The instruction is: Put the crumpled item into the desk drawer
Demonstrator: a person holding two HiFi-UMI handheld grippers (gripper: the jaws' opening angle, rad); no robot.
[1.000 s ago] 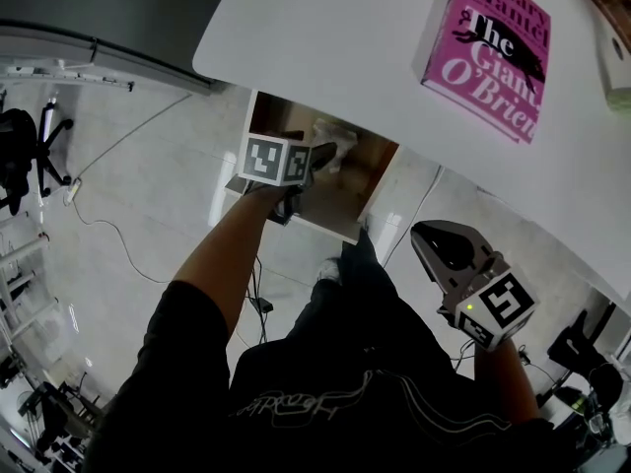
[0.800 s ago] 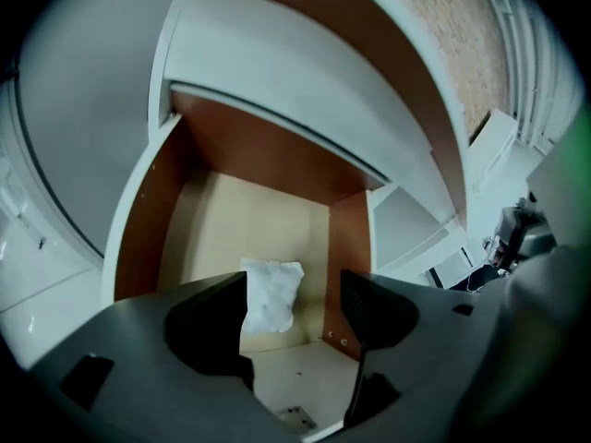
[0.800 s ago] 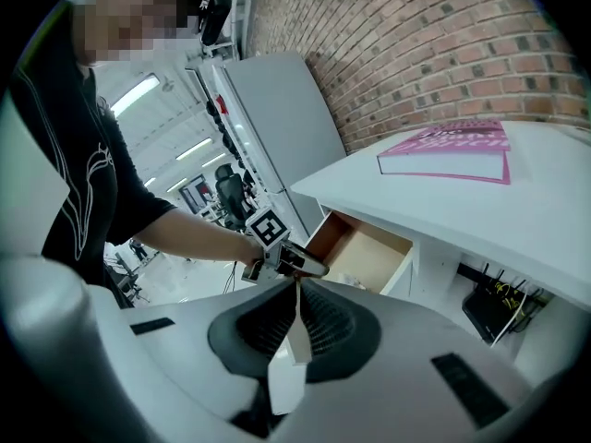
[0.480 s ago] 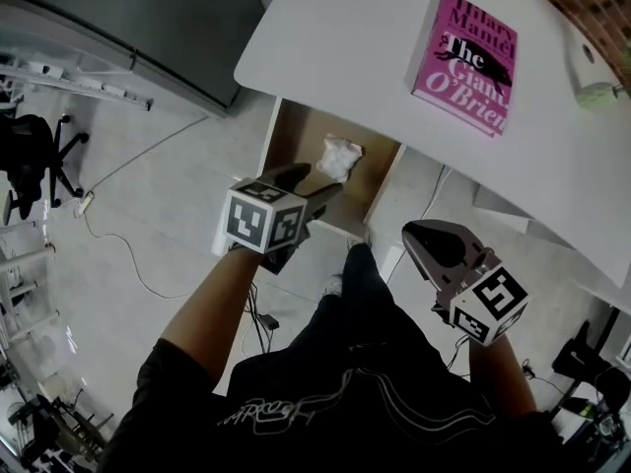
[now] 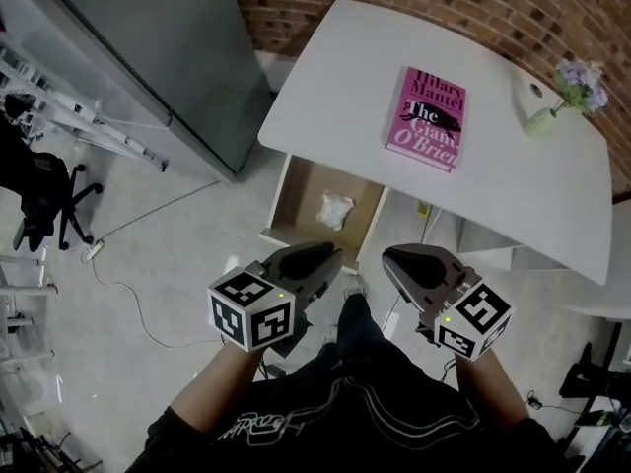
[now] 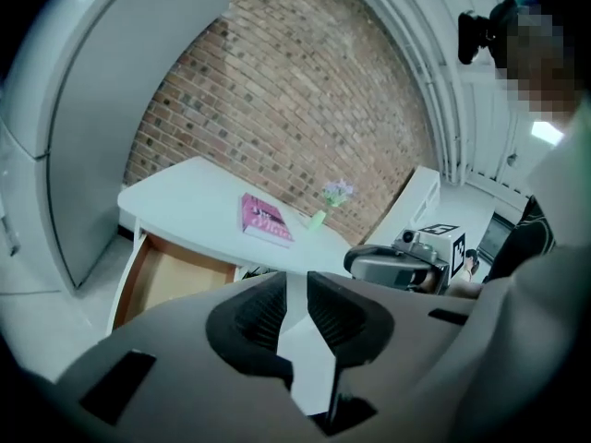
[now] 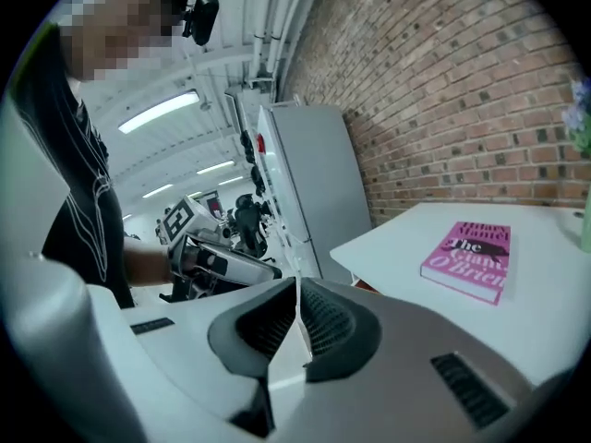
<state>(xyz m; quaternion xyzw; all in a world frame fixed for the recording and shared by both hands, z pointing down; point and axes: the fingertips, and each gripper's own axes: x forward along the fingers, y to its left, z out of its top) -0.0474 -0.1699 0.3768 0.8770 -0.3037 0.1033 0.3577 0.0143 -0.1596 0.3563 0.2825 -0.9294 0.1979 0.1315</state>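
Note:
The crumpled white item (image 5: 335, 208) lies inside the open wooden drawer (image 5: 279, 200) under the white desk (image 5: 335, 87). My left gripper (image 5: 330, 255) hovers in front of the drawer, well clear of the item. Its jaws are closing with nothing between them, and a narrow gap still shows at the left gripper (image 6: 295, 289). The right gripper (image 5: 390, 257) hangs beside it at the same height, shut and empty, and is seen again as the right gripper (image 7: 297, 307). In the left gripper view the drawer (image 6: 152, 275) stands open; the item is hidden there.
A pink book (image 5: 426, 118) lies on the desk, with a small vase of flowers (image 5: 562, 92) at the far right. A tall grey cabinet (image 5: 148, 57) stands left of the desk. An office chair (image 5: 39, 195) and a floor cable (image 5: 128, 294) are at the left.
The left gripper has drawn back out of the drawer toward the person, leaving the crumpled item inside. The right gripper has come up level with it. The head view has pulled back.

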